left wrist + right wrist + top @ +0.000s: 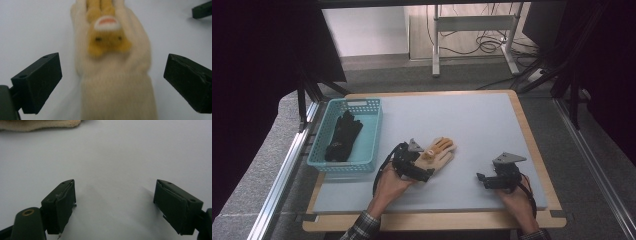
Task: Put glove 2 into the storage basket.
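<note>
Cream glove [112,75] flat mid-worktop [492,125], cuff between left gripper [112,82] fingers, spread wide. Right gripper [115,205] wide, empty, well right. Best closed squarely across cuff, then lifted toward basket [374,130] at left.

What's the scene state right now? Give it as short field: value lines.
surface: pale grey table mat on a wood-edged table
glove: cream knit glove with orange fingers, flat on the mat, cuff between the open jaws of the left gripper
right gripper: right gripper open over bare mat, holding nothing
basket: teal plastic basket at the left edge
basket contents: black glove
</note>
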